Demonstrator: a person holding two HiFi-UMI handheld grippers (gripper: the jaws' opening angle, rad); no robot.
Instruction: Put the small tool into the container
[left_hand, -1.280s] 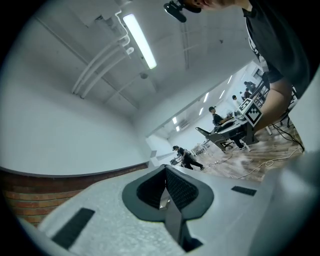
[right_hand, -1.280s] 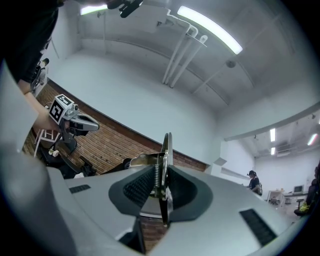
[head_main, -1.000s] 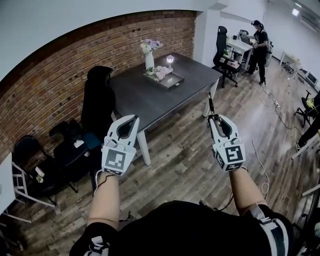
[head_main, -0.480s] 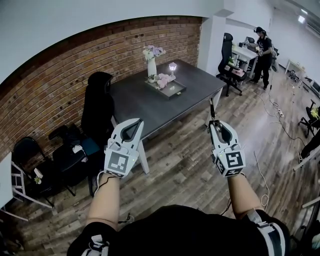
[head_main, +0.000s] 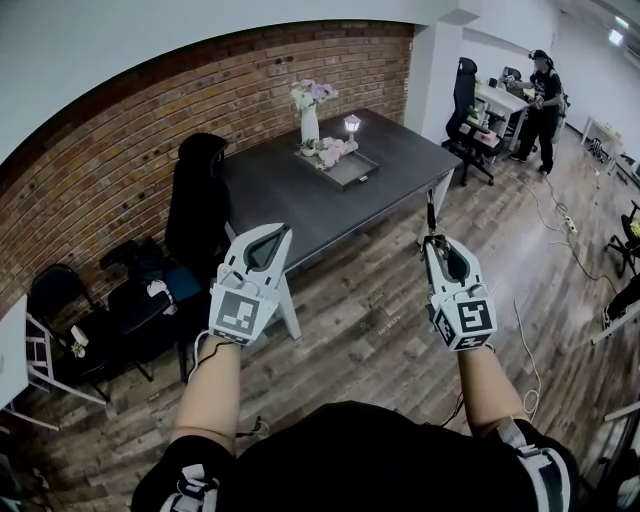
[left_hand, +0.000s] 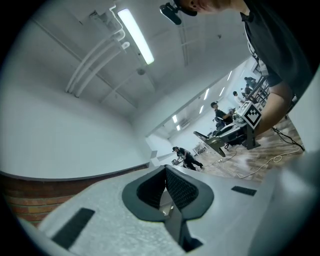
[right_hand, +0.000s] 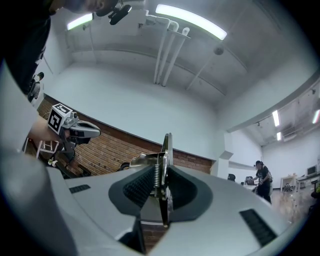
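Right gripper (head_main: 438, 242) — ribbed black pads (right_hand: 139, 187) clamped on a slim, spring-loaded metal tool (right_hand: 164, 150), possibly small pliers. Left gripper (head_main: 272, 234) — white shell, jaws together, empty. Grey rectangular tray (head_main: 360, 172) on dark table (head_main: 290, 195).

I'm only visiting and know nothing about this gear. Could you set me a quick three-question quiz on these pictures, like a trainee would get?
1. True or false: the right hand-held gripper is empty.
2. Which of these stands on the dark table? A) a vase of flowers B) a laptop C) a bucket
3. Fill in the blank: the left hand-held gripper has its jaws ___ (together or apart).

Key
1. False. Its jaws are shut on a small metal tool.
2. A
3. Together, with nothing between them.
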